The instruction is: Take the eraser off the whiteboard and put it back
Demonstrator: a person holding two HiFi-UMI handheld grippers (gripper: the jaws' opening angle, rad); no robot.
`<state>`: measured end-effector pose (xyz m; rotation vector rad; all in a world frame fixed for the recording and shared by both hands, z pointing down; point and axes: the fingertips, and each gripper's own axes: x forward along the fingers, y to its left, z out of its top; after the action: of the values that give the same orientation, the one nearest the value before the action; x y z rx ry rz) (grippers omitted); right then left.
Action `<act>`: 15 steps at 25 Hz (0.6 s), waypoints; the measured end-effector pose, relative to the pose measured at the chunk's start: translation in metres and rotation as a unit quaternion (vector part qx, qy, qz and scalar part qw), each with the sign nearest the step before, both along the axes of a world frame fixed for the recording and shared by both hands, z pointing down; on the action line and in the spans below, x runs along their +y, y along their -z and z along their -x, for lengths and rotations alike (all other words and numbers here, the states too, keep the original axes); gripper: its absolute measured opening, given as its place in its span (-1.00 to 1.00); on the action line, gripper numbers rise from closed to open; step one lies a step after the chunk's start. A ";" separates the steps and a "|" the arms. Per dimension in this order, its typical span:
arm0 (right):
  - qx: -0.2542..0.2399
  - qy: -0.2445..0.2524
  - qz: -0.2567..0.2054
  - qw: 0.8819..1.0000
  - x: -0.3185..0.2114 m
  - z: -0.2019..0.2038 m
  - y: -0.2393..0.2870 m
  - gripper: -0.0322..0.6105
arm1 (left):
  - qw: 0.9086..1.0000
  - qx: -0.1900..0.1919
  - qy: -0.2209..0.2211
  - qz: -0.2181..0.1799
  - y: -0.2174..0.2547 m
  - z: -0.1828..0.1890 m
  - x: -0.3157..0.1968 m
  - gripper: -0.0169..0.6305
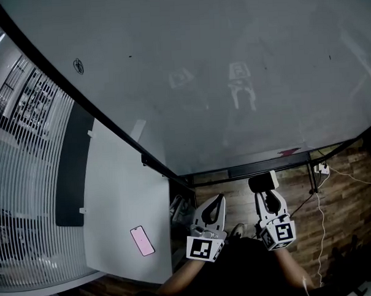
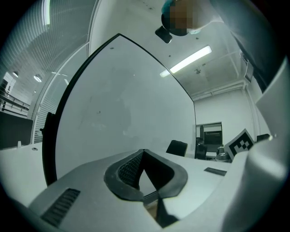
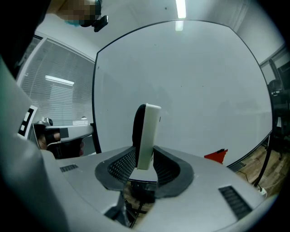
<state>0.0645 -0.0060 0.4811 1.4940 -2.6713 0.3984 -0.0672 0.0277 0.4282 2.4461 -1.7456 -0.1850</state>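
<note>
Right gripper view shows the right gripper (image 3: 144, 164) with its jaws part-way apart and clamped on the eraser (image 3: 147, 133). One ribbed pad presses each broad face. The eraser stands upright. Its black felt face is turned to the picture's left and its white back to the right. Its lower end is hidden down between the pads, so only the upper part shows. Behind it the whiteboard (image 3: 204, 90) fills the view. A small red thing (image 3: 216, 155) sits at the board's lower edge, too small to identify.

Left gripper view shows the left gripper (image 2: 143, 158) clenched, its jaw tips meeting with nothing between them. The right gripper's white body blocks much of that picture's right side.

From the head view, both grippers are held side by side below the whiteboard's (image 1: 201, 82) bottom rail, over a wooden floor (image 1: 350, 186). The left gripper (image 1: 220, 201) is at the left. The right gripper (image 1: 267, 196) carries the eraser (image 1: 263, 182), which is off the board and just short of the rail. The person's arms are cut off by the bottom edge of the picture. A pink phone (image 1: 142, 240) lies near the front edge of a white desk (image 1: 116, 184) at the left.
</note>
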 end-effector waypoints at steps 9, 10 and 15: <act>0.011 -0.016 0.016 1.000 -0.001 -0.006 -0.008 -0.50 | 1.000 0.011 -0.008 0.003 0.003 0.000 -0.007 -0.93; 0.012 -0.019 0.017 1.000 -0.001 -0.008 -0.009 -0.50 | 1.000 0.012 -0.010 0.003 0.003 0.000 -0.008 -0.93; 0.014 -0.035 0.022 0.999 -0.002 -0.005 -0.009 -0.50 | 1.000 0.008 -0.024 0.003 0.002 0.004 -0.010 -0.93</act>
<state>0.0693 -0.0084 0.4902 1.5707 -2.5777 0.4328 -0.0715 0.0175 0.4264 2.4736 -1.6771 -0.1930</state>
